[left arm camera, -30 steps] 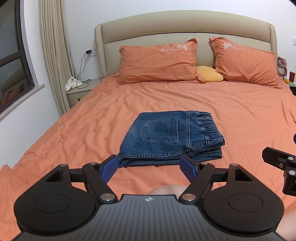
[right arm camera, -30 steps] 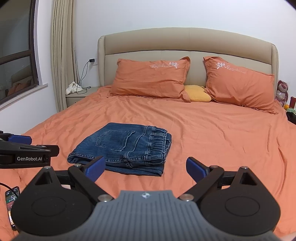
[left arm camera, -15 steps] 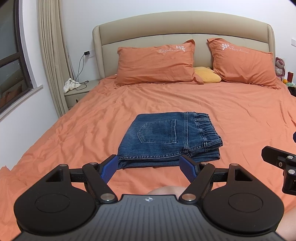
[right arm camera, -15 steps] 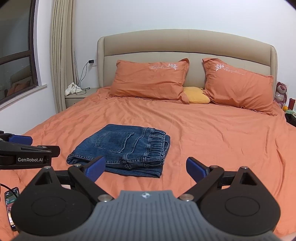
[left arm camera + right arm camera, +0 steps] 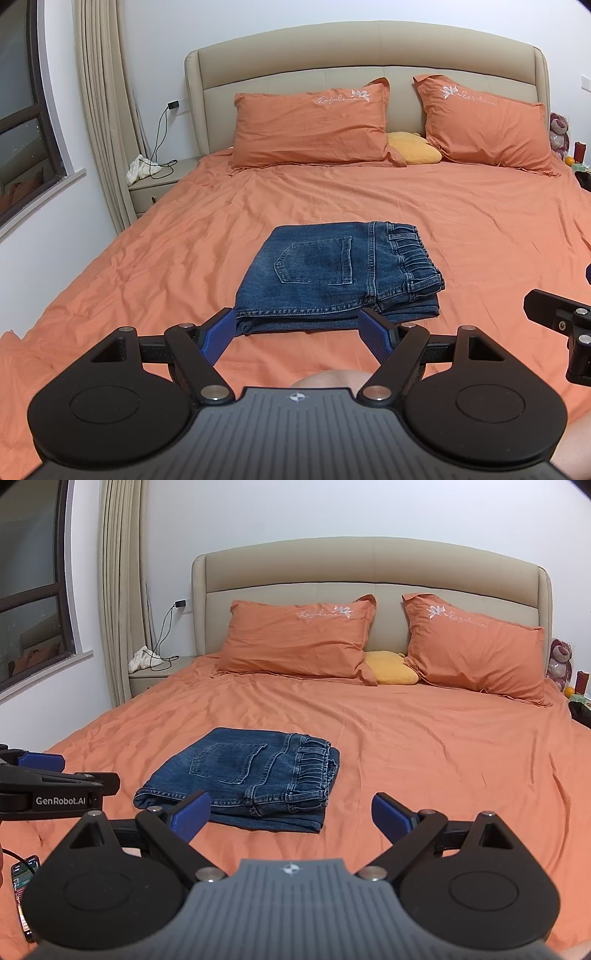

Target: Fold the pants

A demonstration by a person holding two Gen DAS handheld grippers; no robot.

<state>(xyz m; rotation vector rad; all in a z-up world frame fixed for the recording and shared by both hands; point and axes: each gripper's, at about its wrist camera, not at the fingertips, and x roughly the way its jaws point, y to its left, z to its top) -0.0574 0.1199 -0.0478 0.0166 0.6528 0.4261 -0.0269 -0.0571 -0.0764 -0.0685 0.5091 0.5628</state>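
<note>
The pants (image 5: 338,273) lie folded in a flat stack on the bed (image 5: 461,206), just ahead of the left gripper (image 5: 298,332), whose jaws stand released and empty. The right gripper (image 5: 291,814), jaws likewise released and holding nothing, has the stack ahead and to its left, apart.

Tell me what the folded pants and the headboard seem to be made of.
Folded pants: blue denim, matte, judging by the faded wash, pale contrast stitching and patch pocket. Headboard: beige padded upholstery, probably leather or faux leather, given its smooth, faintly sheened surface and stitched panel seams.
</note>
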